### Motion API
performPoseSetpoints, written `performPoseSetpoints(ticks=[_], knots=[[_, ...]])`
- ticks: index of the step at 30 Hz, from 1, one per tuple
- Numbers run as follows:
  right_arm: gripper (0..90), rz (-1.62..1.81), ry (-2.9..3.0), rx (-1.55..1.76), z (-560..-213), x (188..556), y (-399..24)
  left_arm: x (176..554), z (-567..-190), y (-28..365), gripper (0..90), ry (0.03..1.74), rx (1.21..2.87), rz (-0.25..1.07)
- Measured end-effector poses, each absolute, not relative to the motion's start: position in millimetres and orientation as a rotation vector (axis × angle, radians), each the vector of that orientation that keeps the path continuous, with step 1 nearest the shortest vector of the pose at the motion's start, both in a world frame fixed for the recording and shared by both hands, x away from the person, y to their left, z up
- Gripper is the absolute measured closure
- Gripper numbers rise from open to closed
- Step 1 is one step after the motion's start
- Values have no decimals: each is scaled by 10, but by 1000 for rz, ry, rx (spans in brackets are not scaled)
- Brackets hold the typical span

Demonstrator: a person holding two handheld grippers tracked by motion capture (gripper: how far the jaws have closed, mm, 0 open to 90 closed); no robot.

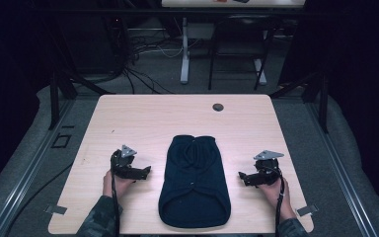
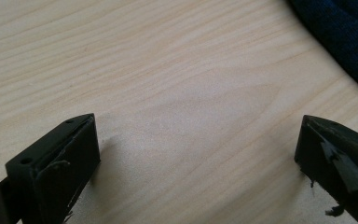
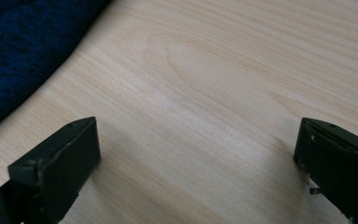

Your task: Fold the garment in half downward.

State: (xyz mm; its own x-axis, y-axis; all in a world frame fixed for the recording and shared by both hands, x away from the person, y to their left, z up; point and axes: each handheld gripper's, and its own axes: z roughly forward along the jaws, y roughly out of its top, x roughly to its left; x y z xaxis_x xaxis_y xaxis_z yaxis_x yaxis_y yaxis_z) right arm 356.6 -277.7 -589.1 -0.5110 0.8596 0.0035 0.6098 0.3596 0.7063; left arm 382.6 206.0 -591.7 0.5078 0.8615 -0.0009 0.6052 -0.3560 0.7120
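Note:
A dark navy knitted garment lies flat in the middle of the light wooden table, its folded top pointing away from me. My left gripper rests on the table to its left, jaws wide open and empty. On the other side my right gripper also stands open with nothing between its jaws. In the left gripper view the garment's edge sits at the upper right. The right gripper view has the garment at the upper left, apart from the jaws.
A small dark round hole sits near the table's far edge. Beyond the table stand a chair, a white table leg and floor cables. Metal rails run along both sides.

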Motion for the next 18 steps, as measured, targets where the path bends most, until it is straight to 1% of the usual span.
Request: performPoseSetpoints(ticks=[18], knots=[[12,947,2262,1287,-5889,3564,-2770,3840,-5914,2045,0,1195,2091,500]])
